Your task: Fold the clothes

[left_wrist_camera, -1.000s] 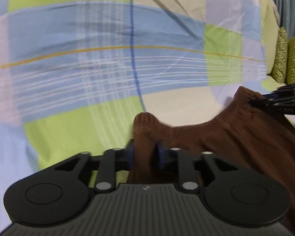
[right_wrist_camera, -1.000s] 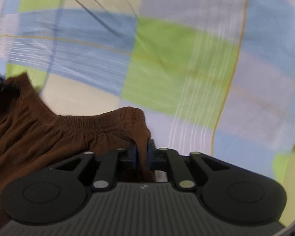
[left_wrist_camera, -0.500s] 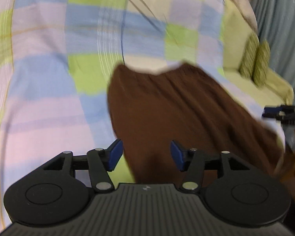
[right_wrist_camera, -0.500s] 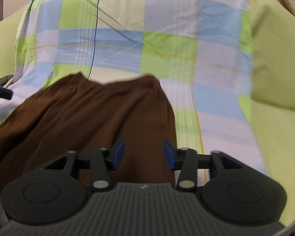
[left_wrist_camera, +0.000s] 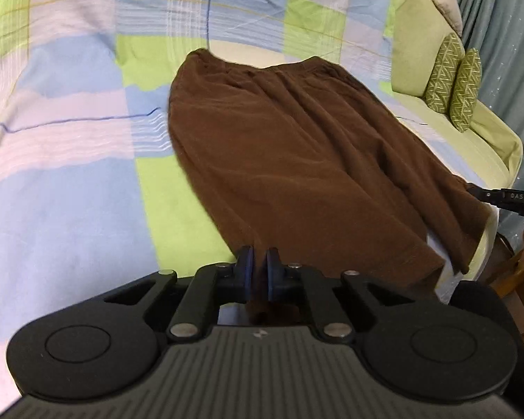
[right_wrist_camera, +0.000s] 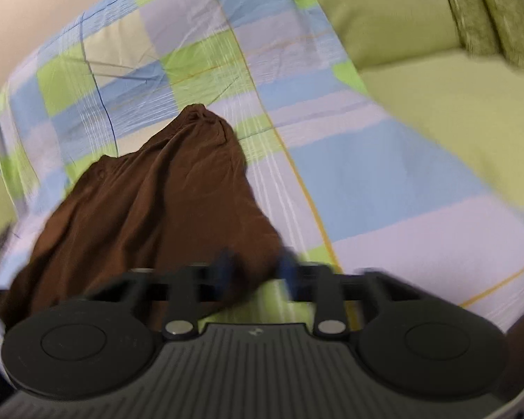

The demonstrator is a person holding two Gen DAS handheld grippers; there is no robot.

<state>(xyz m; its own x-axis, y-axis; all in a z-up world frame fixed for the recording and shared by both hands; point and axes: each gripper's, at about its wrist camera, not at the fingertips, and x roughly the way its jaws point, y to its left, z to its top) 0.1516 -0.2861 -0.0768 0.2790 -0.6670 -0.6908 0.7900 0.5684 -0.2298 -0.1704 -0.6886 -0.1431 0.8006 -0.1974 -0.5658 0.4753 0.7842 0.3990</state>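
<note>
Shorts (left_wrist_camera: pixel 297 160): one brown pair flat on checked bedsheet (left_wrist_camera: pixel 70 174), long axis running away from jaws, waistband far end. Left gripper (left_wrist_camera: pixel 258 274) and right gripper (right_wrist_camera: pixel 256 267) just closed, each clamping a hem corner.

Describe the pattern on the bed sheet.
The bed sheet is checked in blue, lime green, lilac and cream; the left wrist view shows it best.

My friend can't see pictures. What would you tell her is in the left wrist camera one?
A pair of brown shorts lies spread flat on a bedsheet checked in blue, green and lilac. At the bottom, the left gripper has its jaws shut on the near hem. At the right edge, the right gripper reaches the other hem corner, with two green cushions behind.
</note>
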